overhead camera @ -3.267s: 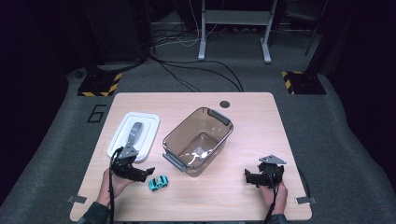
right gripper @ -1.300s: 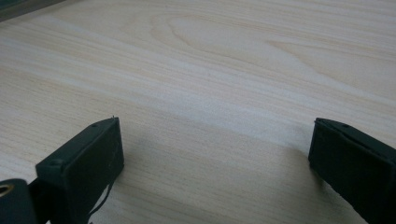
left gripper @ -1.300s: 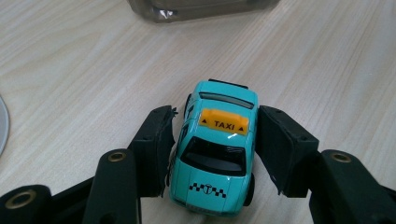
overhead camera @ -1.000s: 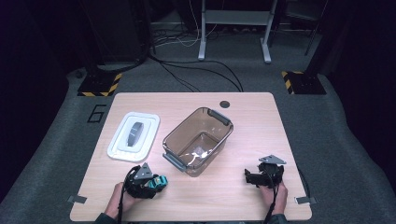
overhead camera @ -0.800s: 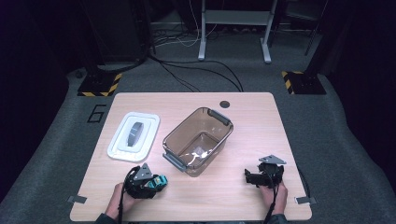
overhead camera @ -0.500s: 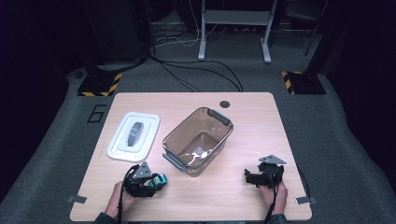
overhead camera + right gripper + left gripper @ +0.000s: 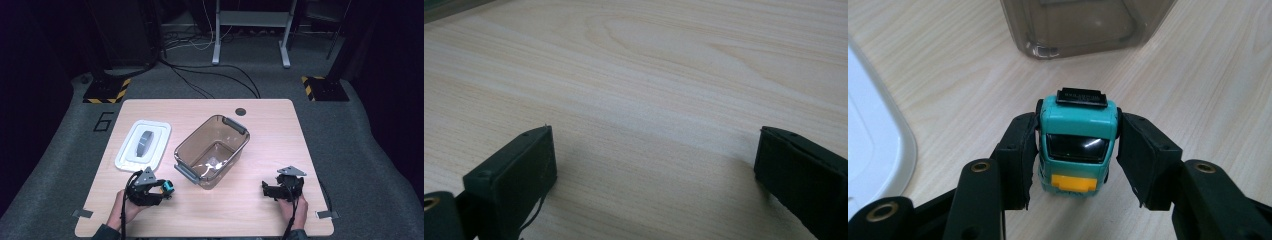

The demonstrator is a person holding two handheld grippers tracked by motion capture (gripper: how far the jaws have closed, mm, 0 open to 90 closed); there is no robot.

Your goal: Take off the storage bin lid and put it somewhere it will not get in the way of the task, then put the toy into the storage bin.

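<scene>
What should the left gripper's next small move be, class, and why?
Probably carry the teal toy car toward the open brown tub. The left gripper grips the car's sides, and the tub stands just ahead, its white lid lying aside.

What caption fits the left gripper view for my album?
Left gripper clamps a teal toy truck on the wooden table, near a smoky plastic bin.

Table (image 7: 280,125): my left gripper (image 7: 159,189) is gripping a teal toy car (image 7: 168,187) near the front edge; brown bin (image 7: 212,150) is sitting mid-table, white lid (image 7: 143,145) lying left; my right gripper (image 7: 266,189) is resting apart.
</scene>
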